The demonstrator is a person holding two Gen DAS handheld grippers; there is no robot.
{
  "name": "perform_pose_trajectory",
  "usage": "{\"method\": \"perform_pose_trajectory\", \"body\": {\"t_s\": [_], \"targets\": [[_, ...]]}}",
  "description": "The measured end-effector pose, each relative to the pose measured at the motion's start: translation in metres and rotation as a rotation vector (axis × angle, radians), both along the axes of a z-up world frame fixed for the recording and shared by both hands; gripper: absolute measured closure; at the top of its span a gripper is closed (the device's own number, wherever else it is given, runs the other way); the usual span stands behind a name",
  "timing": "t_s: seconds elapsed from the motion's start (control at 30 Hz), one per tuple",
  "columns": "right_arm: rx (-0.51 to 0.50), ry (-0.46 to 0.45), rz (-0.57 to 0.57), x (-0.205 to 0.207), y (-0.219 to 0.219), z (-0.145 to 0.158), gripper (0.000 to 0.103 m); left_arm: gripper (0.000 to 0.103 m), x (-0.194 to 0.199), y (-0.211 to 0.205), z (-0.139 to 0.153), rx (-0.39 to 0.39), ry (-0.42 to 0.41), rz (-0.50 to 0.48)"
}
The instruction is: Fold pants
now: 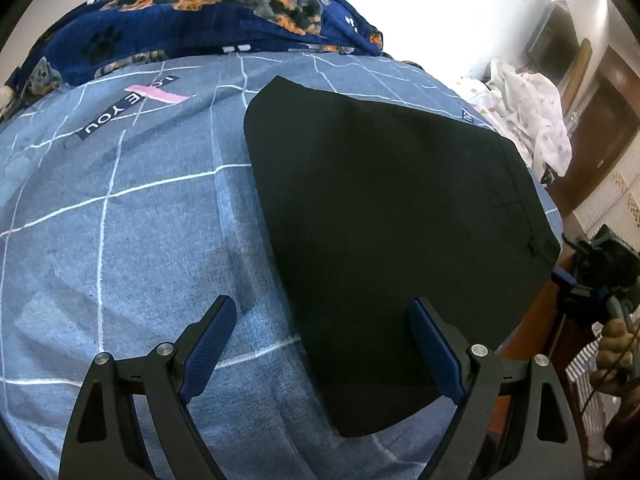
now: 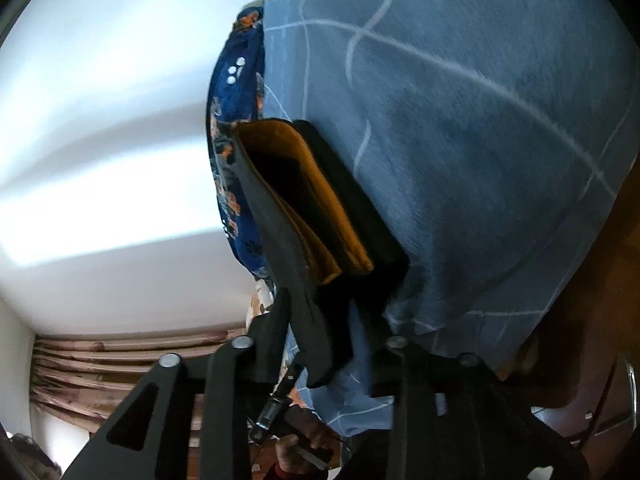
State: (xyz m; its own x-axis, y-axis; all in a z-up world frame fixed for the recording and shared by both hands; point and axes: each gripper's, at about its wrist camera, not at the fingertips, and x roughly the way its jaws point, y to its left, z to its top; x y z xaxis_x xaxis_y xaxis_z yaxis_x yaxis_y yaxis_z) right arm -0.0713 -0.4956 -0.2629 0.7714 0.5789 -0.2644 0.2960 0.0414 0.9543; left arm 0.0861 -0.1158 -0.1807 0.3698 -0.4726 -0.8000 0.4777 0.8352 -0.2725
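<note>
Fingers (image 1: 212,344) of my left gripper (image 1: 322,344) stand wide apart with nothing between them, hanging just above the bed. One blue ribbed pad sits over the grey-blue sheet (image 1: 120,248), the other over the near edge of the black pants (image 1: 384,208). Neither pad touches cloth as far as I can see.

Out from there, the pants lie flat as a folded dark slab on the right half of the bed, their near corner between my open fingers and their far edge running toward the wall. A seam shows along the right side, which reaches the edge of the mattress. Beyond the pants, at the head of the bed, a navy blanket (image 1: 208,20) printed with dogs and paw marks is bunched up. A strip on the sheet reads "YOU" (image 1: 105,117). Off the bed's right side I see a pale spotted cloth (image 1: 532,116) heaped up, and lower down my right gripper (image 1: 600,272) in a hand.

On the right wrist view the picture is rolled sideways. The jaws are part open, and a black flap of the pants (image 2: 296,280) hangs between them; I cannot tell whether the pads press on it. Past it the folded layers show a tan lining (image 2: 304,184) against the sheet (image 2: 480,120). Pleated curtains (image 2: 120,364) sit low behind.
</note>
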Motion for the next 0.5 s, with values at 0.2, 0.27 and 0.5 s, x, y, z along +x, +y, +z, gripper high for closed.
{"method": "perform_pose_trajectory", "body": {"t_s": [0.2, 0.27, 0.5], "targets": [[-0.09, -0.01, -0.031, -0.005, -0.011, 0.021, 0.057, 0.015, 0.0, 0.0, 0.0, 0.002, -0.003, -0.004], [-0.122, -0.002, -0.037, -0.006, -0.014, 0.024, 0.057, 0.015, -0.001, 0.001, 0.0, 0.003, -0.005, -0.005], [-0.264, 0.057, 0.001, 0.004, -0.012, 0.026, 0.089, 0.015, -0.001, 0.0, 0.0, 0.009, -0.004, -0.005]]}}
